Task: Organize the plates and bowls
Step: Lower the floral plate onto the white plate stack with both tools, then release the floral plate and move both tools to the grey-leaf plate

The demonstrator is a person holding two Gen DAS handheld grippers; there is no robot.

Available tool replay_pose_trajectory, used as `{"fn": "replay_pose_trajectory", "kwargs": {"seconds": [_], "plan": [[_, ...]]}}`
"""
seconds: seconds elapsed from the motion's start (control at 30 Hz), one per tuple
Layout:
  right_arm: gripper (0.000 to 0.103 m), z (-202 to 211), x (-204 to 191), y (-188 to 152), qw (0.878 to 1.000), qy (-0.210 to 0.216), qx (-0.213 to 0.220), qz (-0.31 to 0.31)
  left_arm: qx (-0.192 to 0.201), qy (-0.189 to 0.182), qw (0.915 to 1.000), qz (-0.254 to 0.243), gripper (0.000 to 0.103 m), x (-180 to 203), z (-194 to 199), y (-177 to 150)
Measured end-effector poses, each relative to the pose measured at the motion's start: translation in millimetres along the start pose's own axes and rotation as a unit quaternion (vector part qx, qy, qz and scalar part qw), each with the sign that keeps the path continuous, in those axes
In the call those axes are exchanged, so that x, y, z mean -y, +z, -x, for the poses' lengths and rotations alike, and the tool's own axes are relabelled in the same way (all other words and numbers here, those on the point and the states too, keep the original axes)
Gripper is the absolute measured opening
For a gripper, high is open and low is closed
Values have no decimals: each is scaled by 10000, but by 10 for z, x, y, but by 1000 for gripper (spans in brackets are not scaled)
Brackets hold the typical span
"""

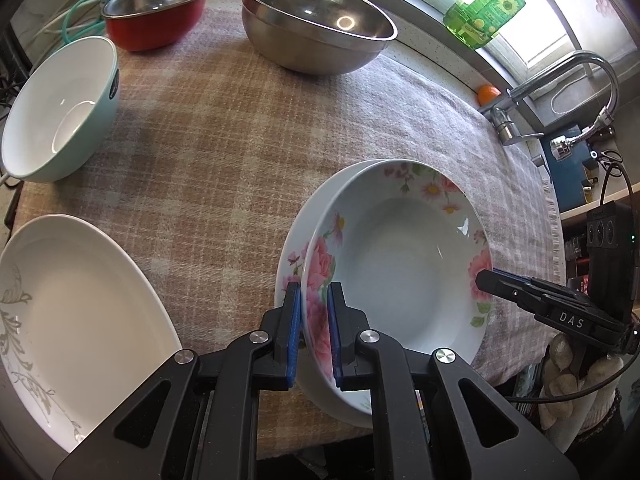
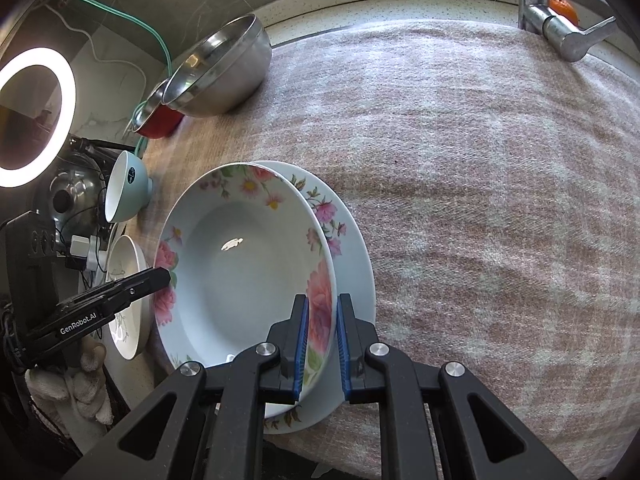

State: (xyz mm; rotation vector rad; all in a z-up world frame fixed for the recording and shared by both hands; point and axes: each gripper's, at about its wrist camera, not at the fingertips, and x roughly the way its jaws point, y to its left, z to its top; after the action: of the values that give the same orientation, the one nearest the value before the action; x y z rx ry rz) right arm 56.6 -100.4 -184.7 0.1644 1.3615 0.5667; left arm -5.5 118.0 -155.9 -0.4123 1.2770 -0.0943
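Note:
A deep floral plate (image 1: 404,280) sits on top of a second floral plate (image 1: 294,252) on the plaid cloth. My left gripper (image 1: 314,320) straddles the deep plate's left rim, its blue pads close on both sides of it. My right gripper (image 2: 322,336) straddles the opposite rim of the same deep plate (image 2: 248,264), above the lower plate (image 2: 356,256). Each gripper shows in the other's view, the right one (image 1: 486,280) and the left one (image 2: 162,276). A white leaf-pattern plate (image 1: 76,316) lies at the left.
A mint bowl (image 1: 60,108), a red-sided steel bowl (image 1: 156,10) and a large steel bowl (image 1: 316,20) stand at the back. A tap (image 1: 560,92), a green soap bottle (image 1: 488,8) and an orange (image 1: 488,94) are at the right. The cloth's front edge is near.

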Motion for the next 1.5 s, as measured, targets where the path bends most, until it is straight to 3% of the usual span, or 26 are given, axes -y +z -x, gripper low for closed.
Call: {"fn": "replay_pose_trajectory", "kwargs": {"seconds": [0.33, 0.97, 1.5], "plan": [[15, -8, -17, 5, 10000, -70, -16, 64, 36, 136, 9997, -175, 10, 57, 1, 21], [15, 16, -26, -33, 9997, -188, -101, 133, 7, 54, 9998, -179, 10, 50, -7, 36], [15, 255, -141, -17, 9984, -373, 263, 339, 274, 81, 9995, -121, 10, 1, 182, 30]]}}
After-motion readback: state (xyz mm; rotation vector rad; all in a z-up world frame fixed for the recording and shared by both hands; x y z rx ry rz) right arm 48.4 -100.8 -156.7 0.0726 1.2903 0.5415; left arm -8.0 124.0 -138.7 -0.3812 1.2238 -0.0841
